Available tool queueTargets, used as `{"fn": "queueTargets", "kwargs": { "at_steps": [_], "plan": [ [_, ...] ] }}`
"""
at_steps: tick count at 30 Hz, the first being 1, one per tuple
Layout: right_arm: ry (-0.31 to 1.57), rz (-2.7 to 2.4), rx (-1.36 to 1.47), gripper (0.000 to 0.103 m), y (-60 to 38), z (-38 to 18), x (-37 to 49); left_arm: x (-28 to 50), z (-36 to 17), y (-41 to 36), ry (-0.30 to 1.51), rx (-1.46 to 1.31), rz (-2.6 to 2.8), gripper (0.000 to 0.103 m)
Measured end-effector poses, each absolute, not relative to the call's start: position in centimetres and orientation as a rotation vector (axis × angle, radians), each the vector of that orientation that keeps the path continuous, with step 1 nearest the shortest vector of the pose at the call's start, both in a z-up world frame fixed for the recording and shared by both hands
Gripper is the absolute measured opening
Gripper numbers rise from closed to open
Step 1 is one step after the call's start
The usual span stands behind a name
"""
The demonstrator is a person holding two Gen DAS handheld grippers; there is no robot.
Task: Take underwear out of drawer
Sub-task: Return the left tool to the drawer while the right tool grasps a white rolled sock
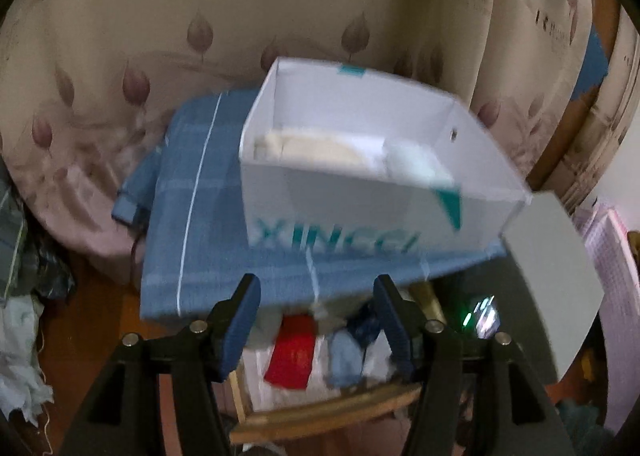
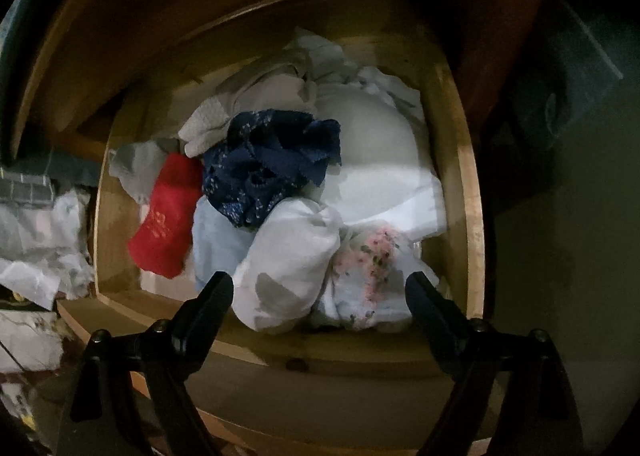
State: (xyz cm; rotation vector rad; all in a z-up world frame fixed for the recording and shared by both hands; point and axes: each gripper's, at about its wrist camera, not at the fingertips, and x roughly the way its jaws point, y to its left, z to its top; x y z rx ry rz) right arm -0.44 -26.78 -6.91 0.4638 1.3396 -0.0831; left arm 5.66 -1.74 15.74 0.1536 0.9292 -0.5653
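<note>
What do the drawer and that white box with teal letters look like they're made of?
Drawer: looks like light wood with a smooth, slightly glossy finish; grain and warm tan colour show on its walls. White box: probably matte cardboard; thin flat walls, folded corners, printed lettering, though blurred.

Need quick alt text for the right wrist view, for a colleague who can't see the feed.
The open right gripper hangs over an open wooden drawer packed with crumpled underwear, holding nothing. A white piece and a pink-flowered piece lie nearest its fingers, with a navy piece and a red piece further in.
</note>
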Motion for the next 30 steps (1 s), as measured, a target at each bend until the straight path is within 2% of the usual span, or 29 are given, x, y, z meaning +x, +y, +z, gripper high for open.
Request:
{"fn": "queueTargets", "kwargs": {
  "at_steps": [2, 10, 14, 27, 30],
  "plan": [
    [1.344, -0.089, 0.476, 0.078, -26.7, -7.0, -0.3, 4.9, 13.5, -1.5, 0.950, 0.198, -0.550, 0.060],
    [1.355, -0.080, 0.456, 0.068, -25.6, -7.0, 0.3, 5.2, 5.0, 0.1, 1.077, 0.216, -0.455, 0.060],
    [1.378, -0.081, 0.464, 0.068, -25.4, -7.6, 0.5, 6.5, 1.6, 1.2, 1.178, 0.109, -0.416, 0.060],
    [1.463, -0.093, 0.480, 0.064, -24.0, -9.7, 2.8, 8.3, -2.6, 1.7, 1.235, 0.085, -0.351, 0.060],
    [1.492, -0.082, 0.460, 0.058, -23.3, -10.1, 3.4, 8.3, -3.1, 1.8, 1.244, 0.095, -0.355, 0.060]
  ]
}}
